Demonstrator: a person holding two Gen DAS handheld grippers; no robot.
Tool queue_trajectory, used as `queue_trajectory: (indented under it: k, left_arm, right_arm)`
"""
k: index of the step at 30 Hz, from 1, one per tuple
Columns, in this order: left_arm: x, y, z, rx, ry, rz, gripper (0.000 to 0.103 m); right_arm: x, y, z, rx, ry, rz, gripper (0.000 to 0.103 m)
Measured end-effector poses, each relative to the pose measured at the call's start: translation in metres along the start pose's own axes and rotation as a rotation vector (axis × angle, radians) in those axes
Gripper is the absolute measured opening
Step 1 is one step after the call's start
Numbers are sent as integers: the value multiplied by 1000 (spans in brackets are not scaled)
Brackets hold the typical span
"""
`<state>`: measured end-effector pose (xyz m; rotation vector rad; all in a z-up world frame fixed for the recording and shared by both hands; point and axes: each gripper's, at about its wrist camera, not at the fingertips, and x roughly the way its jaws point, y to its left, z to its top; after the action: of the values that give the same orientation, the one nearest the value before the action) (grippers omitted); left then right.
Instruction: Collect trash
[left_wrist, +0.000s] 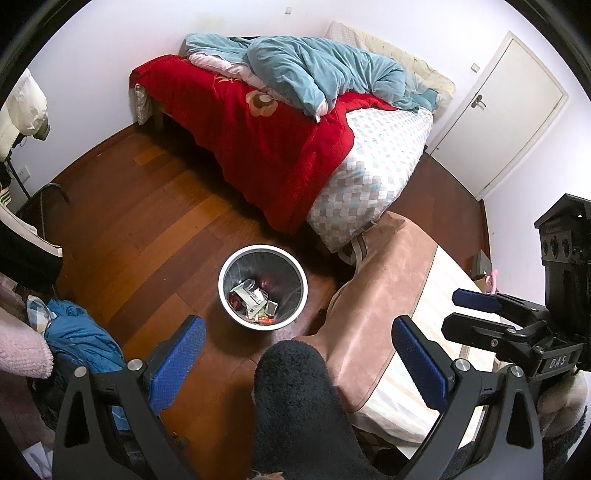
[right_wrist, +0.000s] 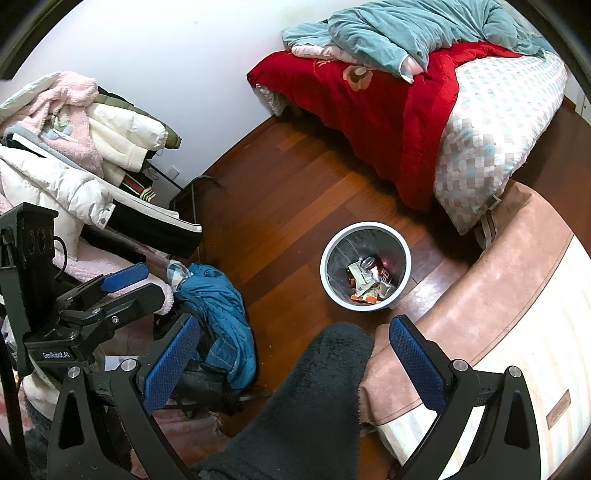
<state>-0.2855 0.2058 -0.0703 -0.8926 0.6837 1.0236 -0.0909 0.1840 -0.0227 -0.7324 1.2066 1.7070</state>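
Observation:
A round white-rimmed trash bin (left_wrist: 299, 275) stands on the wooden floor near the foot of the bed; it also shows in the right wrist view (right_wrist: 404, 254). Crumpled wrappers and paper (left_wrist: 253, 301) lie in its bottom, with a red can among them in the right wrist view (right_wrist: 373, 278). My left gripper (left_wrist: 298, 350) is open and empty, held above the floor short of the bin. My right gripper (right_wrist: 293, 350) is open and empty too. Each gripper shows in the other's view: the right (left_wrist: 476, 310), the left (right_wrist: 129, 284).
A bed with a red blanket (left_wrist: 255, 147) and blue quilt (left_wrist: 314, 70) stands at the back. A pink-edged mattress (left_wrist: 373, 325) lies to the right. Piled clothes (right_wrist: 66, 155) and a blue garment (right_wrist: 218, 310) are left. A dark fuzzy leg (left_wrist: 295, 398) is between my fingers. A white door (left_wrist: 506, 110) is far right.

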Motion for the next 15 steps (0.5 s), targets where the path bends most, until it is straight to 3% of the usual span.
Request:
queue_trajectory:
  k: [15]
  left_arm:
    - [1, -6, -1, -1, -5, 5, 103]
  right_arm:
    - [6, -1, 1, 9, 0, -3, 103]
